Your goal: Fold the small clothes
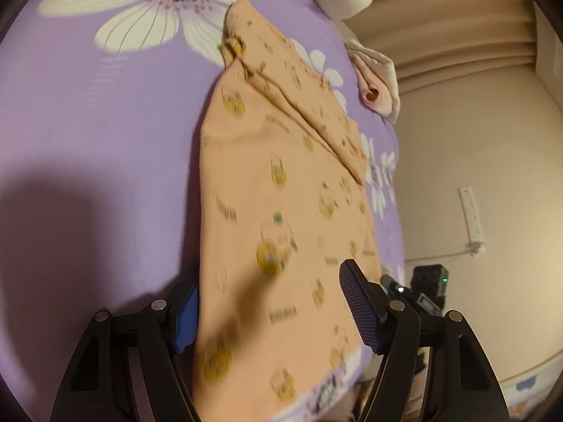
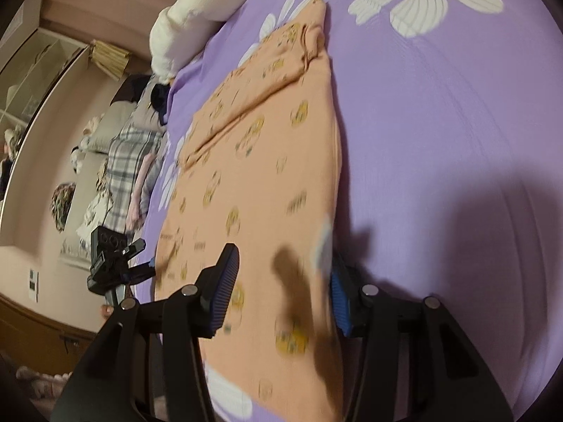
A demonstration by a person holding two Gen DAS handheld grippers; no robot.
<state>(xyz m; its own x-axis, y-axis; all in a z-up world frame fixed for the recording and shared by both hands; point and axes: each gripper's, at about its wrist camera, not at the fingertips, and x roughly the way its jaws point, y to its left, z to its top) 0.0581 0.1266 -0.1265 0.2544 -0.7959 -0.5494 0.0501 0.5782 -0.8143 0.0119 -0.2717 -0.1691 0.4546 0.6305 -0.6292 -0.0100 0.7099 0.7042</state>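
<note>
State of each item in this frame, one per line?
Orange garment: flat on the bedsheet, sleeve folded in.
Left claw: open, straddling the near edge.
Right claw: open, straddling the same edge.
Purple bedsheet: spread smooth.

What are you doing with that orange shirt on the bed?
A person holds a gripper in each hand to fold a small orange garment lying on the purple flowered bedsheet. Its sleeves look folded in already. The left gripper and right gripper are both open at its near edge, one finger on each side.
</note>
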